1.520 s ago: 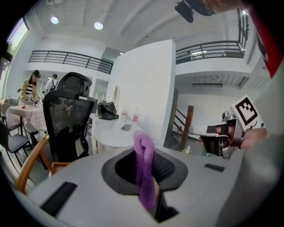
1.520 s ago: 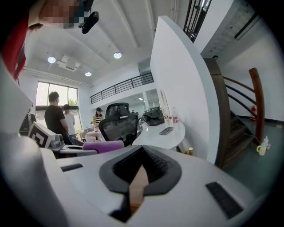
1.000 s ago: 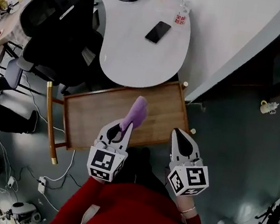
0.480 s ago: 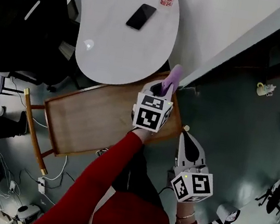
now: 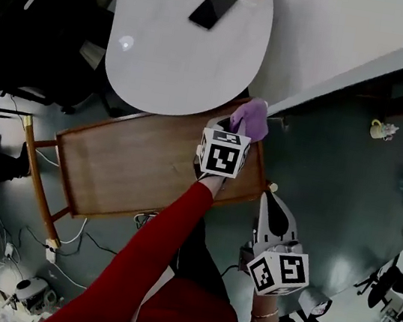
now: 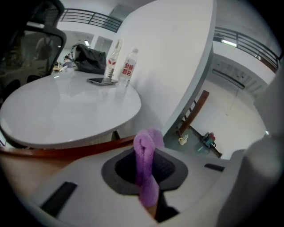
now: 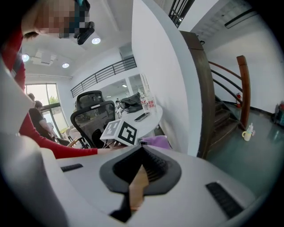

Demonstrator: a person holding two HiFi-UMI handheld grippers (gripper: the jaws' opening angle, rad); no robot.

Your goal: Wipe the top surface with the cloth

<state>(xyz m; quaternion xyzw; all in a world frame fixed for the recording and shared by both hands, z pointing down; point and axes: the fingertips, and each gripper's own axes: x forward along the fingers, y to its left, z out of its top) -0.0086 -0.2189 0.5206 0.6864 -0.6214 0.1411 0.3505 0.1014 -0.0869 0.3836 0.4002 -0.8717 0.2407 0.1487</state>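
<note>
The purple cloth [image 5: 252,117] is pressed on the far right corner of the wooden tray-top surface [image 5: 132,164]. My left gripper [image 5: 238,127] is shut on the cloth [image 6: 147,170], which sticks up between its jaws in the left gripper view. My right gripper [image 5: 273,208] hangs off the surface's near right edge, jaws together with nothing between them; in its own view [image 7: 137,186] the cloth [image 7: 155,142] and the left gripper's marker cube [image 7: 121,132] show ahead.
A white round table [image 5: 181,47] with a phone [image 5: 213,8] and bottles [image 6: 128,67] stands just beyond the wooden surface. A white wall [image 5: 343,35] rises to the right, dark floor [image 5: 336,170] beside it. Black office chairs [image 5: 27,15] stand at the left.
My left gripper carried the cloth from the near middle of the wooden surface to its far right corner and lowered it there. The right gripper dropped back toward me.
</note>
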